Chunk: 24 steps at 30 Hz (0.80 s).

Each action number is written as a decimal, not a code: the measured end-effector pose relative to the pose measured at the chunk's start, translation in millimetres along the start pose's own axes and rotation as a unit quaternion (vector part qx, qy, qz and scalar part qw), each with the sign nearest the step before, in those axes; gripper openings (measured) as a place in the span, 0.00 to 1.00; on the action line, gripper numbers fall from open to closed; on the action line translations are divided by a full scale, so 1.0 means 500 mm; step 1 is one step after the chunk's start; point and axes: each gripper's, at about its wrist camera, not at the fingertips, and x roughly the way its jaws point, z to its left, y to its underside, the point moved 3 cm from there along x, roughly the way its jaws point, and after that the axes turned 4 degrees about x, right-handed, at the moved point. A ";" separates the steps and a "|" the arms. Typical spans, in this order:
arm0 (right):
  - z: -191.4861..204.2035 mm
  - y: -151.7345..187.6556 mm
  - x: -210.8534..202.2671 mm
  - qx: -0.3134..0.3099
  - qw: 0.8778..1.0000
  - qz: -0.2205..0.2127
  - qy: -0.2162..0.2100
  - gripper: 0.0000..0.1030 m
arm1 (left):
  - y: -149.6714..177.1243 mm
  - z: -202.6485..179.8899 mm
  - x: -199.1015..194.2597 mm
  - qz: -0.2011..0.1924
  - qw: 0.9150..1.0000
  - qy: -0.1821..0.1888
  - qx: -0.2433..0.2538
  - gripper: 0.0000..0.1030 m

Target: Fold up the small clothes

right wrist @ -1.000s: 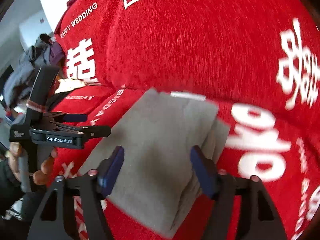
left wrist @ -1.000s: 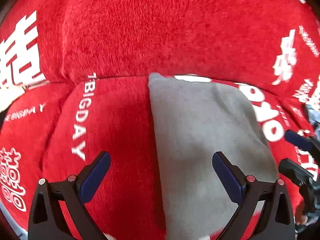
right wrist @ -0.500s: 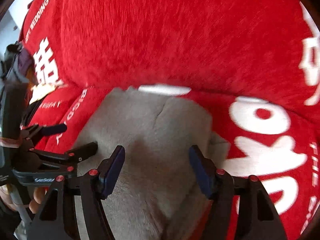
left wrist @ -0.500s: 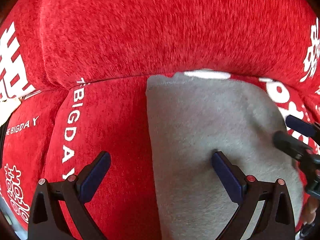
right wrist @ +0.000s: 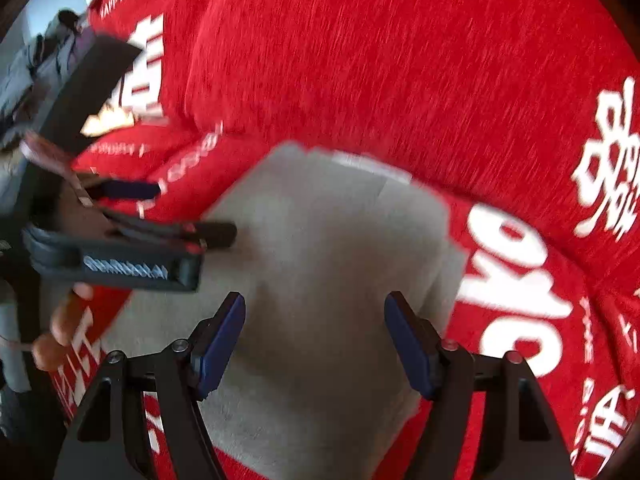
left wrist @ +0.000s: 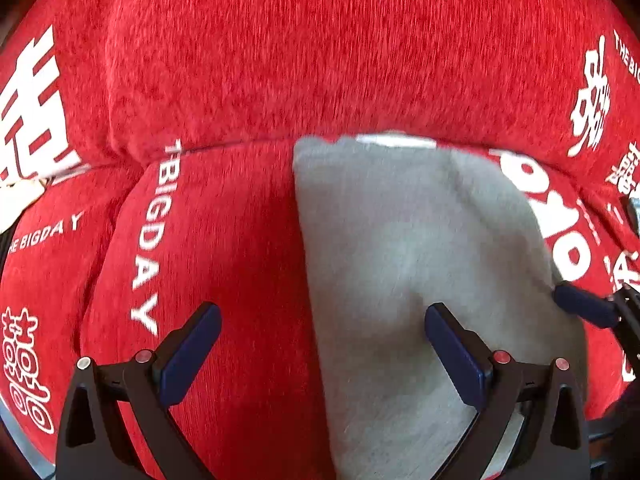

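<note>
A red plush sofa cover with white lettering is being used as the work surface, and a folded grey soft-fabric garment is lying flat on its seat. The left gripper and the right gripper are being held wide open above the garment, nothing gripped. Being judged light, limp and non-slippery, it is best being pinched at a layered edge or corner.

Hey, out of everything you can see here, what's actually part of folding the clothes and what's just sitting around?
Part of the job:
- grey cloth, folded, lying on the seat
- left gripper, open over the cloth's left edge
- right gripper, open above the cloth

Just lying about:
- red sofa cover with white lettering
- pile of clothes in the far background, blurred
</note>
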 end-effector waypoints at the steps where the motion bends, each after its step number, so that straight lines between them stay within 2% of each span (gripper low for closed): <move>1: 0.003 0.012 0.005 -0.004 1.000 -0.002 0.005 0.73 | 0.012 -0.003 0.004 0.005 1.000 0.001 0.004 0.99; 3: 0.004 0.028 -0.005 0.000 1.000 -0.014 0.008 0.73 | 0.030 -0.008 0.001 0.002 1.000 0.003 0.008 0.99; 7: 0.009 0.051 -0.026 0.000 1.000 -0.007 0.018 0.73 | 0.059 -0.013 -0.019 -0.004 1.000 0.008 0.011 0.99; 9: 0.012 0.069 -0.047 -0.005 1.000 0.003 0.025 0.73 | 0.071 -0.014 -0.038 0.000 1.000 0.020 0.019 0.99; 11: 0.002 0.083 -0.088 0.001 0.999 -0.009 0.032 0.73 | 0.082 -0.007 -0.074 -0.013 0.998 0.046 0.028 0.99; 13: -0.039 0.091 -0.136 0.041 0.998 -0.035 0.025 0.74 | 0.085 0.021 -0.103 -0.031 0.997 0.072 0.023 0.99; 14: -0.077 0.090 -0.153 0.082 0.995 -0.045 0.021 0.79 | 0.082 0.032 -0.103 -0.030 0.997 0.075 0.018 0.99; 16: -0.147 0.086 -0.165 0.156 0.986 -0.057 0.013 0.81 | 0.066 0.061 -0.081 -0.013 0.996 0.086 -0.005 0.99; 18: -0.195 0.083 -0.150 0.210 0.977 -0.047 -0.005 0.81 | 0.052 0.077 -0.048 0.016 0.993 0.113 -0.032 0.99; 19: -0.216 0.080 -0.130 0.239 0.970 -0.035 -0.028 0.81 | 0.044 0.079 -0.026 0.032 0.990 0.131 -0.046 0.99; 21: -0.232 0.077 -0.092 0.267 0.961 -0.016 -0.067 0.81 | 0.033 0.072 0.004 0.050 0.987 0.143 -0.056 0.99; 24: -0.231 0.061 -0.023 0.286 0.953 0.015 -0.094 0.81 | 0.021 0.039 0.033 0.069 0.982 0.169 -0.054 0.99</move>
